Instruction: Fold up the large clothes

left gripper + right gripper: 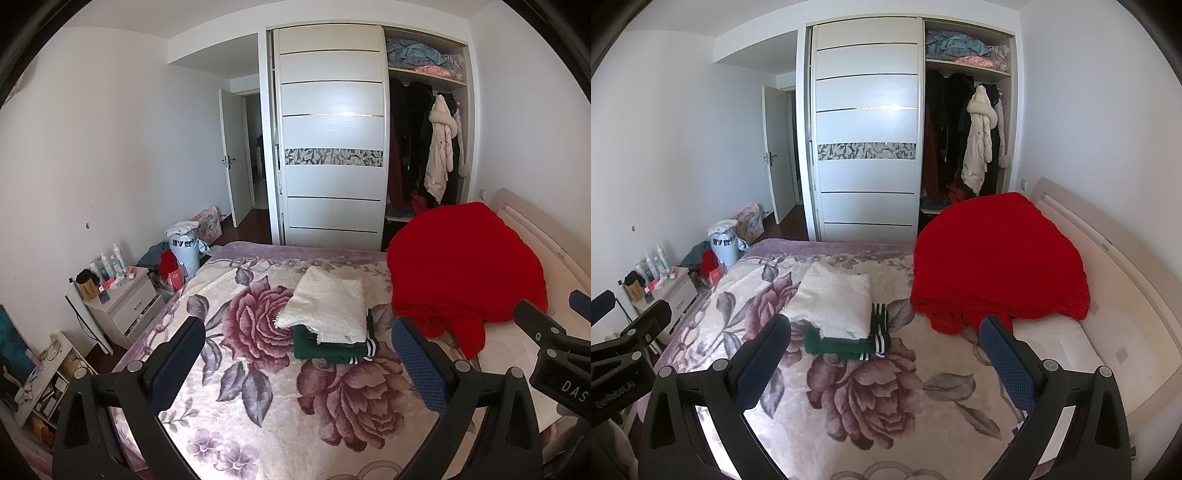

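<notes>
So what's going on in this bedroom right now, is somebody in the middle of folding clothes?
A person holds a two-finger tool in each hand above the floral plush blanket on the bed. The left tool and the right tool are both open and hold nothing. Two garments already lie folded in a stack: a white fluffy knit on top of a dark green garment with white stripes. A big red knitted garment lies in an unfolded heap beside the stack, untouched.
</notes>
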`<state>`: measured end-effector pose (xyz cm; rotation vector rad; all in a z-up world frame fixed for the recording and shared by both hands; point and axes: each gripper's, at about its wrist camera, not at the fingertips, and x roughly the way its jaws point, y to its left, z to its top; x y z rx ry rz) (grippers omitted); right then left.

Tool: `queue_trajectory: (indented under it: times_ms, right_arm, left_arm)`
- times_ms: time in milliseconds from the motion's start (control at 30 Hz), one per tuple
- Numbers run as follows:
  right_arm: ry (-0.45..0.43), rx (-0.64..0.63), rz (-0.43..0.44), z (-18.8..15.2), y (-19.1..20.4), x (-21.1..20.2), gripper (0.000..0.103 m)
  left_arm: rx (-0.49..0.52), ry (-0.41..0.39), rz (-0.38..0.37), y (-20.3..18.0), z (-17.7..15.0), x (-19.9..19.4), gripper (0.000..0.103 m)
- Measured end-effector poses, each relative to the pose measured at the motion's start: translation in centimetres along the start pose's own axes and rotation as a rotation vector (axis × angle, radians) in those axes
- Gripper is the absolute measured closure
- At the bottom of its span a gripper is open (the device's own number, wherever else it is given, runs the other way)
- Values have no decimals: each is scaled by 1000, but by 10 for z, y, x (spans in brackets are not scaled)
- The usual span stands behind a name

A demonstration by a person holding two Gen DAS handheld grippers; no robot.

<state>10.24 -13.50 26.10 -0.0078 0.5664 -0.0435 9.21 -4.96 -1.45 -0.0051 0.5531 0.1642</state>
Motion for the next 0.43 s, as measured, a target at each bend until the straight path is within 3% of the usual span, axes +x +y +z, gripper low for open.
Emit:
queue_trajectory:
  times_ms: [433]
  right_arm:
    - [-3,3,-1,-2,6,-3,0]
  left_arm:
    - [4,-21,10,-2,2,-6,0]
